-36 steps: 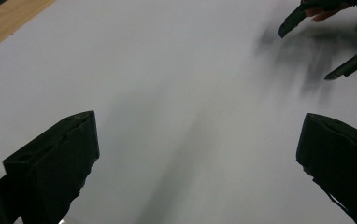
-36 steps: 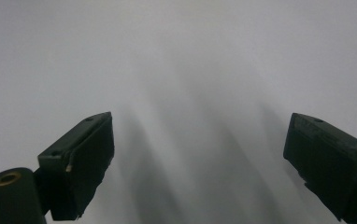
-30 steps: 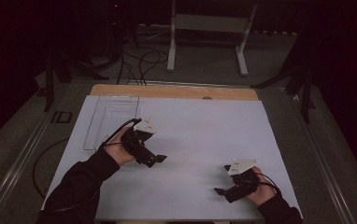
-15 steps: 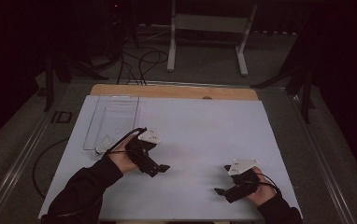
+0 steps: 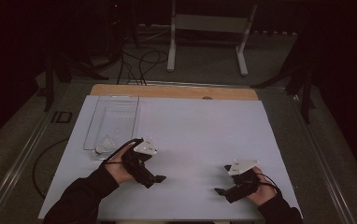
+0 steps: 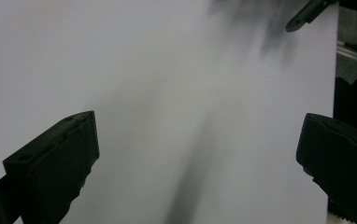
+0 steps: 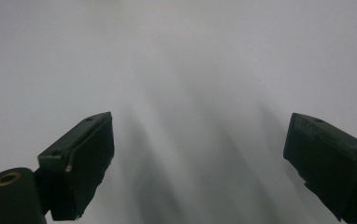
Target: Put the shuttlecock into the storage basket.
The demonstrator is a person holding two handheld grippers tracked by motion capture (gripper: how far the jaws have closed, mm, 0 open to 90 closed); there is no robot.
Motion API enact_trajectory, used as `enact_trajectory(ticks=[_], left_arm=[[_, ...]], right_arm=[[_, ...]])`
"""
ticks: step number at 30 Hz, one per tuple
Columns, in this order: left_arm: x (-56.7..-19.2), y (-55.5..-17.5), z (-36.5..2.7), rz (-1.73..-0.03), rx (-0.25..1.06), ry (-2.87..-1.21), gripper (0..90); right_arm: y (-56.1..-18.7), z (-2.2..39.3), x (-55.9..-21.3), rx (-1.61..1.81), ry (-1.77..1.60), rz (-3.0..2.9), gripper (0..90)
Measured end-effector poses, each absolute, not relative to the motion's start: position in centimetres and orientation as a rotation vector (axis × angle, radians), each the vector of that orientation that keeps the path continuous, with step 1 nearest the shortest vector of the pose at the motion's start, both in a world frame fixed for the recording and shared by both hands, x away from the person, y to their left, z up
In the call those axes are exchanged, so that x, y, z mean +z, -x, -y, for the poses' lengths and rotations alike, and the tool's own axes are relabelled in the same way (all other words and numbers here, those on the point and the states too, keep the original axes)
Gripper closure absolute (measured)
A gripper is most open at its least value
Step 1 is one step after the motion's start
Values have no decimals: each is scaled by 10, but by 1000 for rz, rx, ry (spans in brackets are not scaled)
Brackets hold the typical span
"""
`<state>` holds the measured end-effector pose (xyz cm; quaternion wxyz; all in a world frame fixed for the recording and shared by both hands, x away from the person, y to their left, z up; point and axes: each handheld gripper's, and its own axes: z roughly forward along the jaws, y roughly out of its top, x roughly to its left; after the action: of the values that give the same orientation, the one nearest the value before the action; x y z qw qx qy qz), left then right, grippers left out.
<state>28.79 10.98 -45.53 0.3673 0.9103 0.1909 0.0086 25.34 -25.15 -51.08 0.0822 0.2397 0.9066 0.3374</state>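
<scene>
1. Tray (image 5: pixel 113 116), clear, sits at left centre of the high view, just above my left gripper (image 5: pixel 157 178).
2. Left jaws stand released over bare sheet (image 5: pixel 200 135).
3. Right gripper (image 5: pixel 219 191), lower right, is released too.

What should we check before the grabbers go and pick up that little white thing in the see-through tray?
1. Left gripper open and holding nothing: ok.
2. Right gripper open and holding nothing: ok.
3. Small white thing sits at the clear tray's near end: ok.
4. White table cover bare between the left gripper and the tray: ok.
5. What the white thing is, and how to grip it: cannot tell.
</scene>
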Motion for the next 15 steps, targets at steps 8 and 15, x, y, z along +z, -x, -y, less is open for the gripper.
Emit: enact_trajectory(ticks=[8,15], left_arm=[[-469,-279,-119,-501,21,-2349,1],[-481,-273,-131,-538,2,-2333,1]], right_arm=[[-253,250,-512,994,-707,-2715,87],[-253,250,-513,995,-707,-2715,88]])
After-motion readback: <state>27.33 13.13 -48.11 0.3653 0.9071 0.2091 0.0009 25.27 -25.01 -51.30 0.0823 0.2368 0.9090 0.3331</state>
